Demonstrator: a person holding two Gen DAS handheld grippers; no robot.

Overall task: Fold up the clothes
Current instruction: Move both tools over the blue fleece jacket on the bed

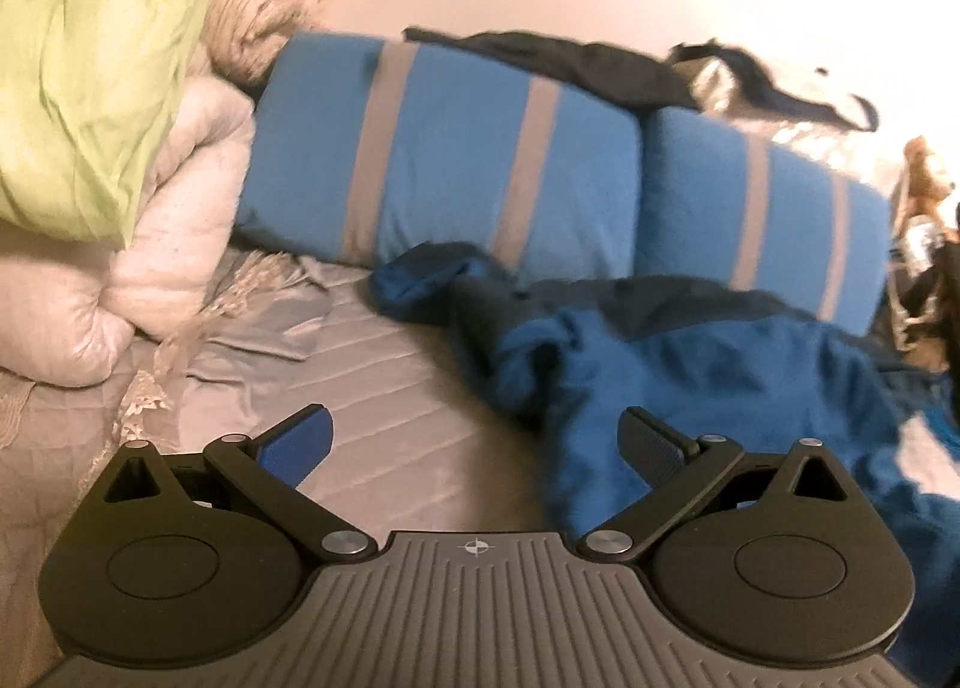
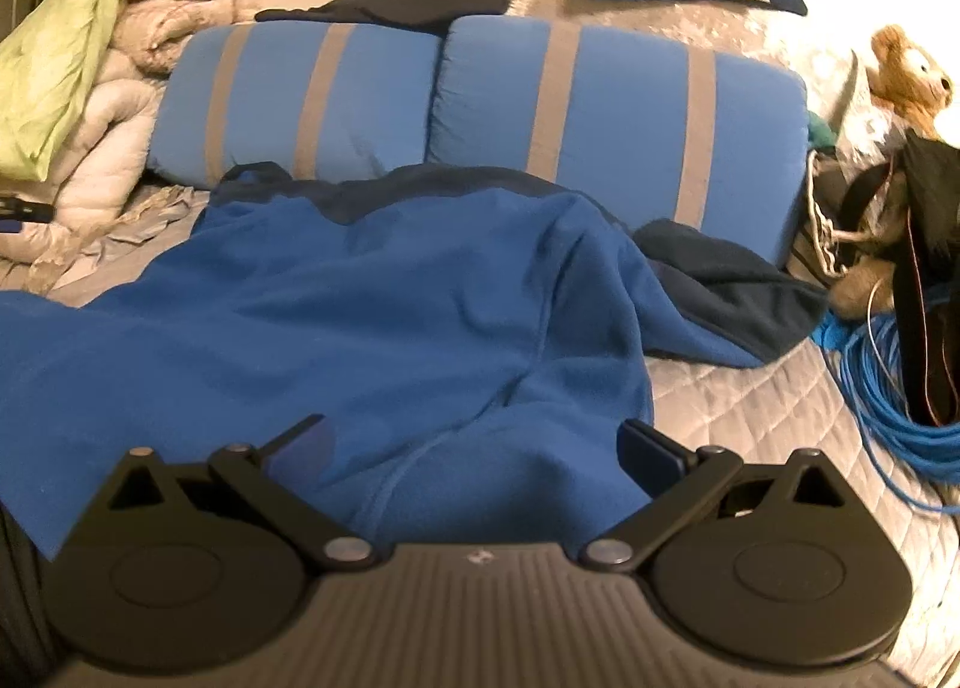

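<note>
Both grippers hang over the bed with their jaws spread wide and nothing between them. The right gripper [image 2: 474,448] sits directly above the fleece [image 2: 336,292], a blue garment with darker trim that lies spread but rumpled across the quilt [image 2: 750,388], its cloth running under and ahead of the fingers. The left gripper [image 1: 474,442] is off that garment's edge: bare quilt lies under its left finger, and the fleece bunches just ahead and to its right, one sleeve [image 1: 420,274] crumpled further ahead. Beyond the fleece two striped pillows [image 2: 600,88] stand side by side, with dark clothes [image 2: 396,1] lying behind them; a heap of bedding [image 1: 108,88] rises far left, and a coil of blue cable [image 2: 888,376] lies to the right.

The garment is laid out but unfolded, so the step looks like taking hold of an edge. That calls for each tool to drop onto a hem or shoulder and close on one layer, not a bunch.
</note>
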